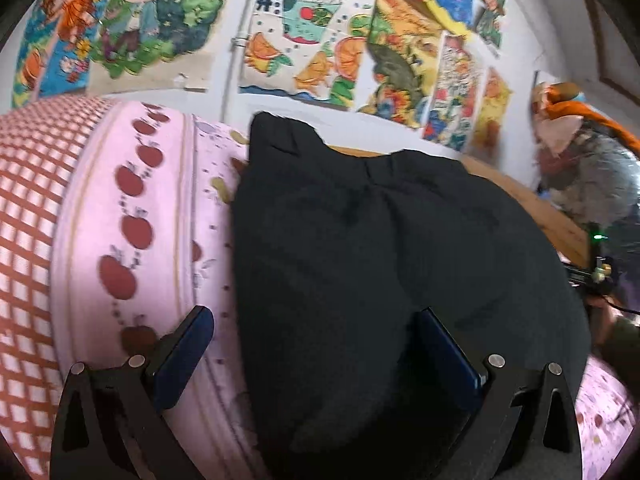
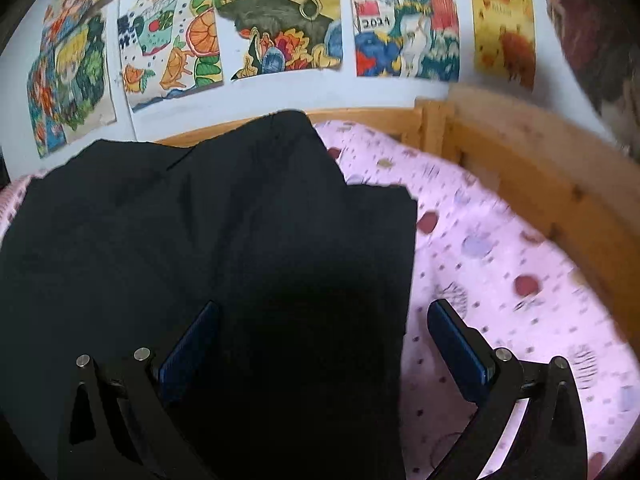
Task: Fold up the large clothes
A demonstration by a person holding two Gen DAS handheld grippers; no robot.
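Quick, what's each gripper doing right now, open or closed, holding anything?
Left gripper: open, holding nothing, over the left edge of the black garment.
Right gripper: open, holding nothing, over the garment's right edge.

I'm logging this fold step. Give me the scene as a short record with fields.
garment: black garment lying on the bed, partly folded, edges uneven
surface: pink dotted sheet inside a wooden bed frame
left tongs: open, straddling the garment's left edge, one finger over the sheet
right tongs: open, straddling the garment's right edge
left of garment: pink quilt with apple print
wall: coloured drawings
image quality: some motion blur
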